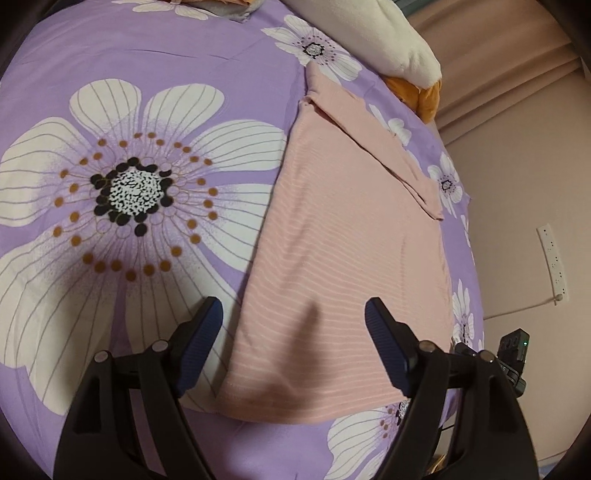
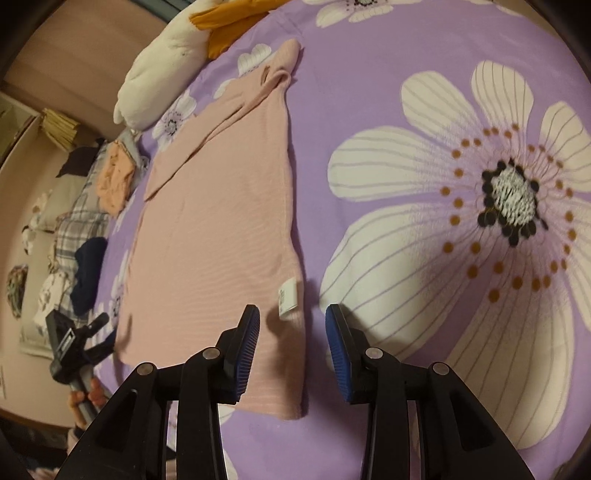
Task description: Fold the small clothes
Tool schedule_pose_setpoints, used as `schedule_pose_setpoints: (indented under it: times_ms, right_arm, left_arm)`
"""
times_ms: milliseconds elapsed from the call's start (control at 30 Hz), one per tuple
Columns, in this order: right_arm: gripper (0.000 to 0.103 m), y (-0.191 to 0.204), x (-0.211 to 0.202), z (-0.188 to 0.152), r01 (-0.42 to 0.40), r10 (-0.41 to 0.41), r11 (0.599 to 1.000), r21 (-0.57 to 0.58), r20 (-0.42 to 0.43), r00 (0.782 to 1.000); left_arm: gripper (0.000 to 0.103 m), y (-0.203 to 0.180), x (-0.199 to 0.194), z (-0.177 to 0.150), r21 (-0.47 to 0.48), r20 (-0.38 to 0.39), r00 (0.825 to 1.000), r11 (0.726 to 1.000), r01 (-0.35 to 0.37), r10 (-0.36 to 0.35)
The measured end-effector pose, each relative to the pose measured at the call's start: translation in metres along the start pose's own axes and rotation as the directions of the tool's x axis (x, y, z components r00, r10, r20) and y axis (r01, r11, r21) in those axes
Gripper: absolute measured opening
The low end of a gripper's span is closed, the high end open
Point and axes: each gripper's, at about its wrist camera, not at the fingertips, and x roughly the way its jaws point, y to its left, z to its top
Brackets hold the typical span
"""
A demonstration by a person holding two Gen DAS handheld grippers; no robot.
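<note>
A pink ribbed garment (image 1: 343, 258) lies flat on the purple flowered bedsheet (image 1: 184, 55), folded lengthwise into a long strip, with a sleeve laid across its far end. My left gripper (image 1: 293, 314) is open and hovers over the garment's near hem, empty. In the right wrist view the same garment (image 2: 218, 229) shows a white care label (image 2: 288, 299) near its near right corner. My right gripper (image 2: 292, 319) is open just above that corner and label, empty.
A white plush pillow (image 2: 162, 70) and an orange cloth (image 2: 236, 22) lie at the bed's far end. A pile of clothes (image 2: 88, 229) lies beyond the bed's left edge. The other gripper (image 2: 70, 343) shows at lower left. A wall and power strip (image 1: 552, 262) are at the right.
</note>
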Motion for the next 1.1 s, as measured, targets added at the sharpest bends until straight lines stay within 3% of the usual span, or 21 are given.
schedule_pose_setpoints:
  times_ms: [133,333,567,667,867,933,1033,1100]
  right_arm:
    - [0.037,-0.007,0.003,0.0,-0.096,0.098,0.995,0.038,-0.04,0.994]
    - [0.037,-0.009,0.02,0.004,-0.216,0.222,0.97,0.111,-0.039,0.974]
    - [0.037,-0.005,0.025,0.007,-0.253,0.259,0.96,0.123,-0.035,0.965]
    - [0.037,-0.006,0.02,0.0,-0.261,0.27,0.958,0.118,-0.065,0.961]
    - [0.037,-0.005,0.012,-0.013,-0.246,0.254,0.965,0.094,-0.08,0.964]
    - [0.037,-0.001,0.013,-0.012,-0.235,0.242,0.969,0.081,-0.078,0.967]
    - [0.036,0.004,0.016,-0.008,-0.221,0.225,0.973,0.059,-0.066,0.972]
    - [0.032,0.007,0.016,-0.007,-0.203,0.205,0.978,0.041,-0.055,0.977]
  left_arm:
    - [0.08,0.005,0.008,0.002,-0.021,-0.044,0.995,0.996,0.09,-0.091]
    - [0.08,0.0,0.022,0.015,-0.039,-0.067,0.986,0.988,0.152,-0.154]
    - [0.079,-0.017,0.035,0.014,-0.013,-0.124,0.969,0.977,0.214,-0.214]
    - [0.073,-0.014,0.03,0.006,-0.008,-0.137,0.967,0.977,0.215,-0.214]
    - [0.04,-0.002,0.025,0.001,-0.05,-0.117,0.979,0.985,0.162,-0.167]
    - [0.021,-0.002,0.026,0.001,-0.046,-0.112,0.988,0.993,0.105,-0.109]
    - [0.008,-0.004,0.026,0.0,-0.035,-0.099,0.994,0.999,0.036,-0.039]
    - [0.007,-0.006,0.027,0.0,-0.02,-0.09,0.996,1.0,0.009,-0.011]
